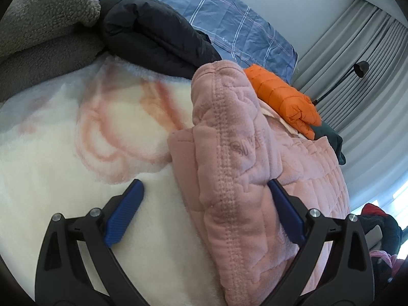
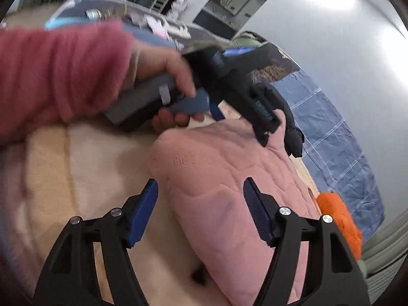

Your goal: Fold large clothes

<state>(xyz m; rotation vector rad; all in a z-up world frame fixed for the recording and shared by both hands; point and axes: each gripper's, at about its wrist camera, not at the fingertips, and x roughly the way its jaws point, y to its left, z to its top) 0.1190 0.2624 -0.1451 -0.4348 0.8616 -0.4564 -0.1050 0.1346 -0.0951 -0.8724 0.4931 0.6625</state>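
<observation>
A pink quilted garment lies bunched on a white fleece blanket, with a raised fold running between the fingers of my left gripper. The left gripper is open, its jaws wide apart, the right finger against the fabric. In the right wrist view the same pink garment lies under my right gripper, which is open with its jaws straddling the garment's edge. The left gripper, held by a hand in a pink sleeve, shows there above the garment's far side.
A black puffer jacket, a grey fleece, an orange puffer jacket and a dark green item lie around the far side. A blue checked sheet lies behind. Grey curtains hang at right.
</observation>
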